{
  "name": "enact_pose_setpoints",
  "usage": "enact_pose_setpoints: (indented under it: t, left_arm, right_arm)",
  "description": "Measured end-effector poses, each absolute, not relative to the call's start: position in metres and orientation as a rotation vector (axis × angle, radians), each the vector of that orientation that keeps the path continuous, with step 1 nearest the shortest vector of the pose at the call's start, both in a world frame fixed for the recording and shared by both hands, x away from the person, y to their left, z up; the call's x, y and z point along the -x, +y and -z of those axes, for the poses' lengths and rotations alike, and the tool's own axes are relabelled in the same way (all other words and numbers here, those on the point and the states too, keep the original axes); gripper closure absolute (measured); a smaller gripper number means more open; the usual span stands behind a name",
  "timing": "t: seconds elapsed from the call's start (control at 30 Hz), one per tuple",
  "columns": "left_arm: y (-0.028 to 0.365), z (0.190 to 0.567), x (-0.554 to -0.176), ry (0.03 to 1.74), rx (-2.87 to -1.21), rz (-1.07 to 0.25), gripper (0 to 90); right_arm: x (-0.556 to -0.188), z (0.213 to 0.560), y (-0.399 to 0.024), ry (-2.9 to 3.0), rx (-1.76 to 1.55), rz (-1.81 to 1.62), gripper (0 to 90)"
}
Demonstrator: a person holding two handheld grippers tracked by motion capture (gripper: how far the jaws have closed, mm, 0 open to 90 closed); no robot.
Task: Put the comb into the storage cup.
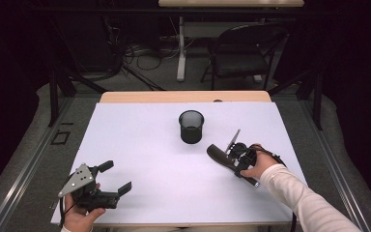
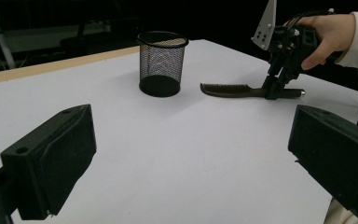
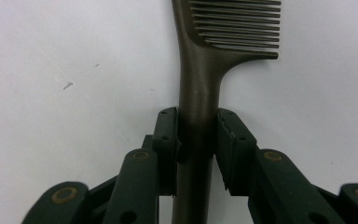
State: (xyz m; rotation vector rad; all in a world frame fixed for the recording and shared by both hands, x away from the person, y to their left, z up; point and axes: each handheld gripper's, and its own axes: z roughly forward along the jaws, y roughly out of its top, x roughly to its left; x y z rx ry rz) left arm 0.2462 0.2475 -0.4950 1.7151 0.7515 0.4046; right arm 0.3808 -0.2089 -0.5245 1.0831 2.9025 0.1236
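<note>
A dark brown comb [image 1: 217, 153] lies flat on the white table sheet [image 1: 145, 140], to the right of a black mesh pen cup [image 1: 191, 126] that stands upright. My right gripper [image 1: 234, 161] comes down on the comb's handle, with both pads against its sides. In the right gripper view the handle [image 3: 199, 74] runs up between the pads, and the teeth are at the top. From the left gripper view, the comb [image 2: 226, 89] rests on the sheet under the right gripper [image 2: 274, 93], beside the cup [image 2: 162, 63]. My left gripper [image 1: 116, 177] sits at the near left, open and holding nothing.
The white sheet leaves a strip of wood bare at the table's far edge [image 1: 183, 96]. Beyond the table stand a black folding chair [image 1: 241, 53] and a table leg with cables on the floor. A person's white sleeve [image 1: 304, 198] enters from the bottom right.
</note>
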Motion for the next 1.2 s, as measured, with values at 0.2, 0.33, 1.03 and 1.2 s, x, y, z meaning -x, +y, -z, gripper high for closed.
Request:
enact_pose_setpoints:
  t: [0.2,0.33,1.03,1.2]
  left_arm:
    - [0.2478,0.4949,-0.2461,0.751,-1.71,-0.403,1.0]
    - [0.2476,0.4949,-0.2461,0.752,-1.713,-0.405,0.9]
    - [0.2476,0.495,-0.2462,0.753,-1.713,-0.404,0.9]
    - [0.2473,0.495,-0.2462,0.753,-1.713,-0.404,0.9]
  right_arm:
    - [-0.3808,0.5245,-0.2092,2.896,-1.102,-0.129,72.4]
    - [-0.3808,0.5255,-0.2087,2.886,-1.138,-0.144,72.4]
    - [-0.3803,0.5245,-0.2086,2.881,-1.178,-0.137,72.7]
    - [-0.3792,0.525,-0.2082,2.871,-1.186,-0.151,72.8]
